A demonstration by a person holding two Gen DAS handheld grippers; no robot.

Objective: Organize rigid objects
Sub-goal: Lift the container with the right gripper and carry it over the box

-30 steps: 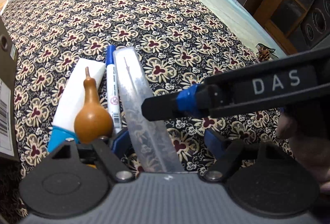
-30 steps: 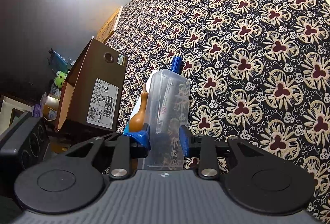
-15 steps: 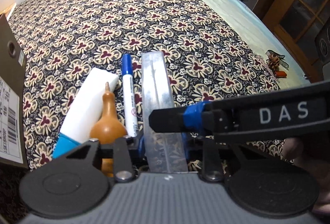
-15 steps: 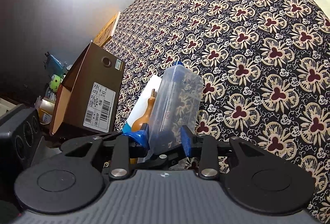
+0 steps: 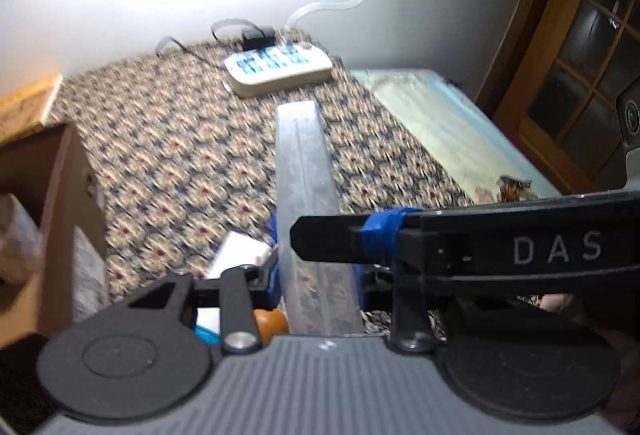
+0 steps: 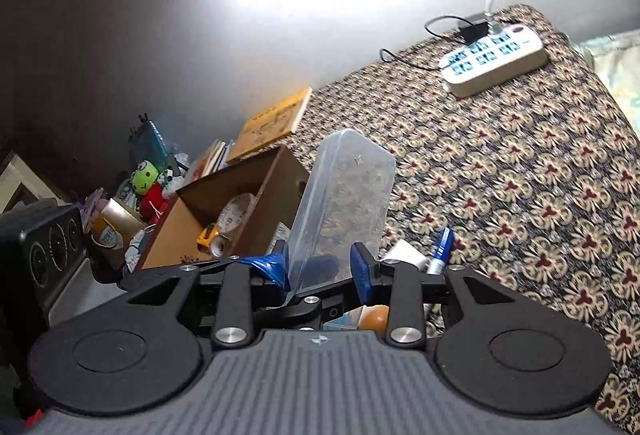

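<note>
A long clear plastic case (image 5: 304, 163) hangs tilted above the flowered cloth (image 5: 180, 155), gripped at its near end from two sides. My left gripper (image 5: 318, 275) is shut on it, blue pads against its narrow sides. My right gripper (image 6: 322, 269) is shut on the same case (image 6: 344, 195); one of its black fingers (image 5: 336, 241) crosses the left wrist view in front of the case. Below lie a blue marker (image 6: 440, 247), a white tube (image 6: 404, 253) and an orange gourd (image 6: 374, 317), mostly hidden by the grippers.
An open brown cardboard box (image 6: 224, 203) with several small items stands at the cloth's left edge. A white power strip (image 6: 496, 59) with cables lies at the far end by the wall. A wooden cabinet (image 5: 580, 55) stands to the right, clutter on the floor to the left.
My left gripper closed on the clear case, then both grippers rose and tipped upward, lifting the case off the cloth. The marker, tube and gourd stayed down.
</note>
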